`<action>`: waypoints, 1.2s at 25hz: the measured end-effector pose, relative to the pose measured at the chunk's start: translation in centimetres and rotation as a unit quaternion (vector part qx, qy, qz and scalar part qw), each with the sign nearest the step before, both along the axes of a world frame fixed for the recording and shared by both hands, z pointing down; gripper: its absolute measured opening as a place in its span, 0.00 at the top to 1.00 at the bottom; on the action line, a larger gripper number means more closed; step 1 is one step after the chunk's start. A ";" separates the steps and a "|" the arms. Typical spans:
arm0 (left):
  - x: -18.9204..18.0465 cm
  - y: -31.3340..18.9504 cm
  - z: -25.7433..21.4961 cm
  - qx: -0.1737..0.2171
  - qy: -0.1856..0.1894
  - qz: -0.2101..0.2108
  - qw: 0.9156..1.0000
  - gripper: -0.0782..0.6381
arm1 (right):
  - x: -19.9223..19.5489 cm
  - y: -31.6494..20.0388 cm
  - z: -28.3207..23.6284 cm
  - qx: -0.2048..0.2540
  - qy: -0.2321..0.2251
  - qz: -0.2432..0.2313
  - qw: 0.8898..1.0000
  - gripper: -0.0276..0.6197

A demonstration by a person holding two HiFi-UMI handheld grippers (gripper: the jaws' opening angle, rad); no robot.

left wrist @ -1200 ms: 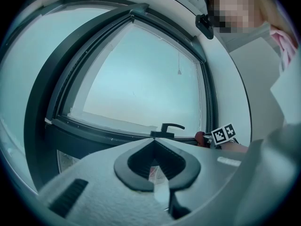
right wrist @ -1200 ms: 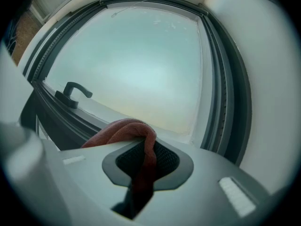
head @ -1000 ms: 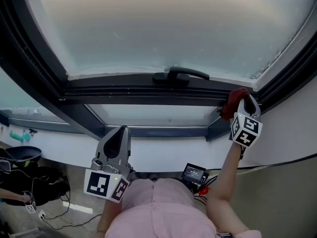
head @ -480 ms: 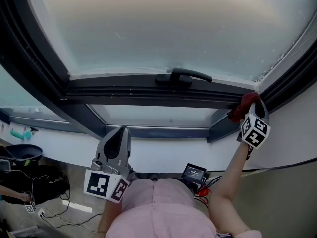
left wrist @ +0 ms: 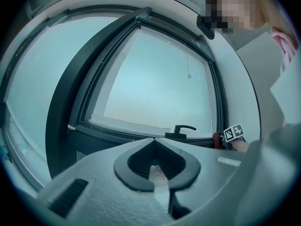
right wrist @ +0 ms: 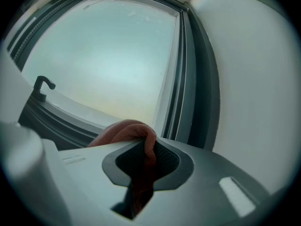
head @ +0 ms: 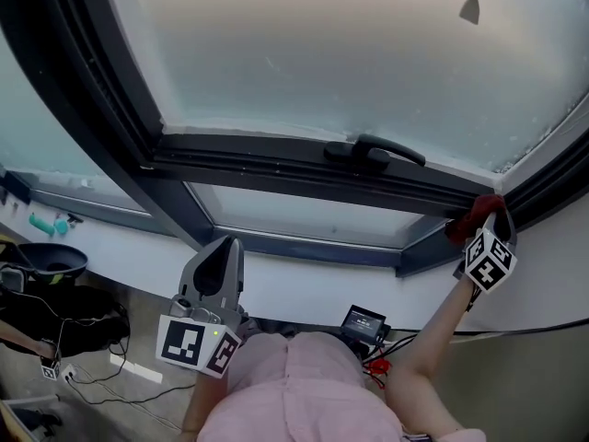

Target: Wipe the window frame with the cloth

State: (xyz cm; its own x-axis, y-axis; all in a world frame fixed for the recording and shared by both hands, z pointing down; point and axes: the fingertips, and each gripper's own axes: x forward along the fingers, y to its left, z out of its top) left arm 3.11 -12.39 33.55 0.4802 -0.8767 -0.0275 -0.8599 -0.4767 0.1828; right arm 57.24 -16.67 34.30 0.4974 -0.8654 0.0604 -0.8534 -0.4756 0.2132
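Pinching the red cloth [head: 467, 217] between its jaws, the right tool [head: 488, 226] presses it into the lower right corner of the dark window frame [head: 276, 168], where the bottom rail meets the right upright beside the white wall [head: 552, 256]. In the right gripper view the cloth [right wrist: 128, 130] bulges out above the jaws and a fold of it runs down through the gap between them, with the frosted pane [right wrist: 103, 55] and the frame's right upright just beyond. The black window handle [head: 377, 150] sits on the bottom rail, well to the left of the cloth. The left tool [head: 219, 258] hangs low near the person's body, apart from the frame, pointing up toward the window; its jaws [left wrist: 155, 161] meet at the tips with nothing held between them.
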 end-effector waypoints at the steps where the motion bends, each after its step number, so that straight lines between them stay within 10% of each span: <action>1: -0.3 0.1 0.0 -0.001 0.000 -0.002 1.000 0.90 | -0.8 0.3 -0.3 0.005 -0.001 -0.004 1.000 0.88; 8: 0.9 0.1 0.2 0.000 0.002 0.031 1.000 0.90 | -13.0 0.6 -2.2 0.049 -0.012 -0.136 0.989 0.88; 17: -0.3 1.3 0.6 -0.006 0.006 0.026 1.000 0.90 | -30.2 -2.5 -1.7 0.019 0.012 -0.321 0.947 0.88; 30: -5.2 2.6 0.9 -0.008 0.007 -0.026 1.000 0.90 | -35.6 -4.6 1.2 -0.025 0.057 -0.347 0.936 0.88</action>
